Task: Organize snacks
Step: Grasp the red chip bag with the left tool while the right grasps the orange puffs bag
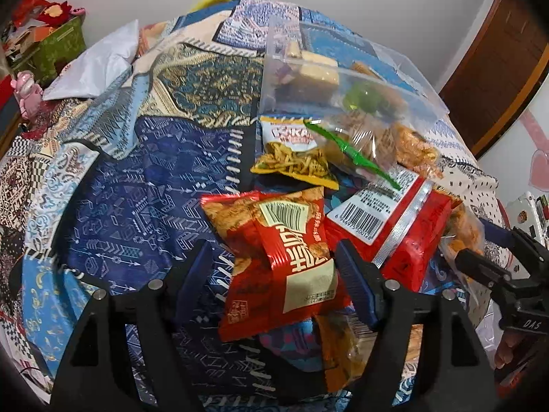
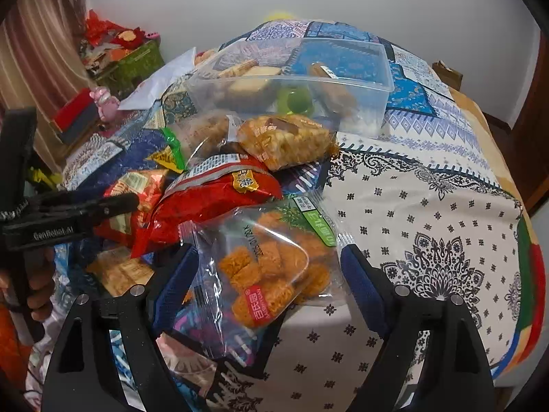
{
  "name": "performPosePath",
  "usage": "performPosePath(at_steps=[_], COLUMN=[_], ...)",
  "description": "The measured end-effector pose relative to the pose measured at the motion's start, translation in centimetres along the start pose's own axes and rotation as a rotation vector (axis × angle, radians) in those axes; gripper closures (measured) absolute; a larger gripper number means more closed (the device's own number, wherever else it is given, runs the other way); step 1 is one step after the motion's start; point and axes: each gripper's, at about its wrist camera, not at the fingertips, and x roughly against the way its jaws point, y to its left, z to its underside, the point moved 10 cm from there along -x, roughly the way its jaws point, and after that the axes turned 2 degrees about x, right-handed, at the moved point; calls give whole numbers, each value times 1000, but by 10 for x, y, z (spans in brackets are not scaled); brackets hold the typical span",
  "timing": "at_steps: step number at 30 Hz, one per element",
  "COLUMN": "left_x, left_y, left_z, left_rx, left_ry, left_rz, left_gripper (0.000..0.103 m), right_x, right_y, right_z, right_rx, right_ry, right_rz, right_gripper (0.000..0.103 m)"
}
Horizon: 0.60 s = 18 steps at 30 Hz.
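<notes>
A pile of snack packets lies on the patchwork cloth. My left gripper (image 1: 274,261) is open around a small red packet (image 1: 274,257) with a barcode. A bigger red bag (image 1: 398,226) lies to its right, a yellow noodle packet (image 1: 295,158) beyond. A clear plastic box (image 1: 308,72) with some snacks inside stands farther back; it also shows in the right wrist view (image 2: 363,79). My right gripper (image 2: 271,261) is open around a clear packet of orange crispy pieces (image 2: 274,267). The big red bag (image 2: 212,202) lies left of it, a clear rice-cracker packet (image 2: 284,140) beyond.
The white-patterned part of the cloth (image 2: 429,223) lies right of the pile. A white plastic bag (image 1: 99,65) lies at the far left of the table. A green box with red decorations (image 1: 58,41) and a pink figure (image 1: 25,94) stand off the table's left. The table edge drops at right (image 2: 525,240).
</notes>
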Motion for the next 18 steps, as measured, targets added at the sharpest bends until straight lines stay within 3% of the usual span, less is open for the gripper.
performPosePath(at_steps=[9, 18], left_x=[-21, -15], left_y=[1, 7], left_z=[6, 7], left_rx=[10, 2], left_ry=[20, -19], left_rz=[-18, -30], left_gripper=[27, 34], right_x=[-7, 4], right_y=[-11, -34], right_z=[-1, 3], right_rx=[-25, -62], right_ry=[5, 9], right_rz=[20, 69], right_gripper=[19, 18])
